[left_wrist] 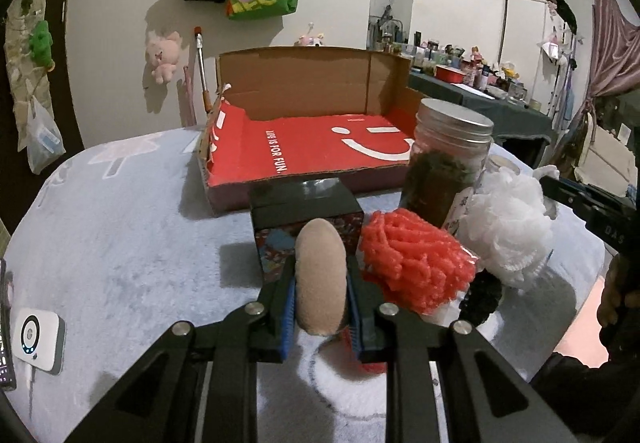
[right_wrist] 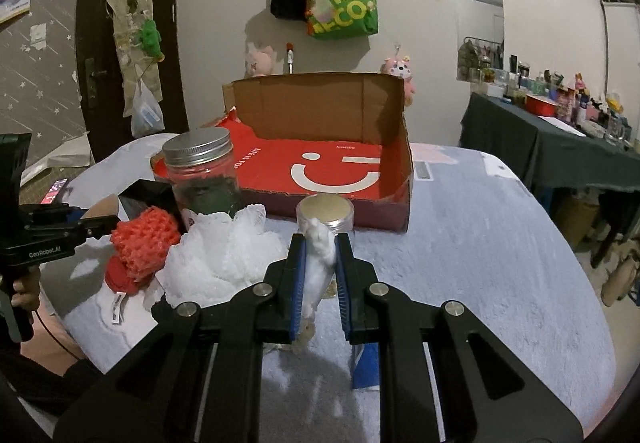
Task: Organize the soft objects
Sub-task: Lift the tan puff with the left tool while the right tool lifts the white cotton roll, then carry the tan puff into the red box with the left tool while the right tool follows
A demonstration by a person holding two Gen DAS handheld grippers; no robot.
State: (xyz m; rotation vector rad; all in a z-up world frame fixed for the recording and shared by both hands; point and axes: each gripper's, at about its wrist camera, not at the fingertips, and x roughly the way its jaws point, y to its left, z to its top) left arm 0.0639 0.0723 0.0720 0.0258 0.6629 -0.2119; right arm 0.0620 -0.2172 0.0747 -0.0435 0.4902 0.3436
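**Both tongs loaded, box not yet reached**

The left tongs (left_wrist: pixel 320 291) pinch a beige plush piece (left_wrist: pixel 320 275) upright between the blue pads. The right tongs (right_wrist: pixel 320 275) pinch a white soft strand (right_wrist: pixel 318 267), its tail hanging below. The red cardboard box (left_wrist: pixel 304 147) stands open beyond, empty. A red mesh scrubber (left_wrist: pixel 416 259) and white bath pouf (left_wrist: pixel 508 227) remain on the desk (left_wrist: pixel 120 243), beside a glass jar (left_wrist: pixel 448 163).

Risk: the dangling strand may drag the pouf or tip the small jar (right_wrist: pixel 326 213) just ahead.
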